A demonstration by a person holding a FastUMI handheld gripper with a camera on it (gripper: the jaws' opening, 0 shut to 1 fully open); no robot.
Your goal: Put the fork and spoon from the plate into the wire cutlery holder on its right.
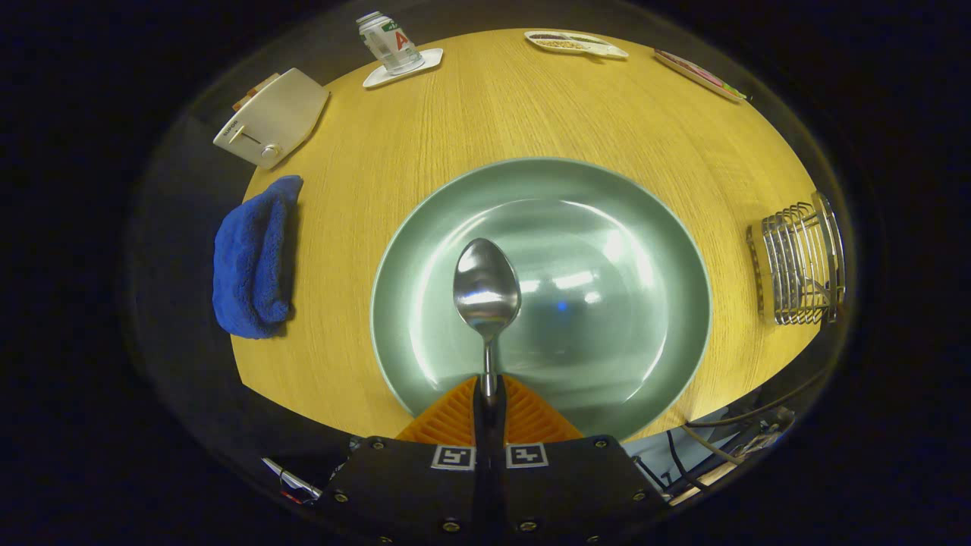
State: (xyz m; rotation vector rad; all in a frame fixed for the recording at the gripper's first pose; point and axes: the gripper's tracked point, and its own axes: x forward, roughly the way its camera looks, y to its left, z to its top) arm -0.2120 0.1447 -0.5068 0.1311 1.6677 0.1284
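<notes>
- The gripper [489,394] is closed on the spoon [487,292]: both fingers [455,417] press against the thin handle, with almost no gap between them.
- The spoon points straight ahead of the fingers, bowl forward and facing up, over the plate [660,250]. Whether the bowl touches the plate or hangs above it cannot be told.
- The plate is a round, pale green dish on the wooden table [485,106], just ahead of the fingers; its surface around the spoon is bare and shiny with lamp reflections.
- The wire holder [800,262] stands on the table to the right of the plate, near the table's edge and apart from the plate's rim. A thin metal piece seems to lean inside it, but it is too small to say what it is.
- A blue cloth [254,258] lies bunched on the table left of the plate.
- Beyond the cloth, a white toaster [273,117] sits at the table's far left.
- A can [388,42] stands on a small white tray [425,62] at the far side; a large red letter "A" on white shows on its label, the rest unreadable.
- Two flat dishes [576,44] [702,74] lie at the far right side of the table; their contents are too small to name.
- The toaster's front carries small print that cannot be read.
- Cables [728,440] hang below the near right edge of the table.
</notes>
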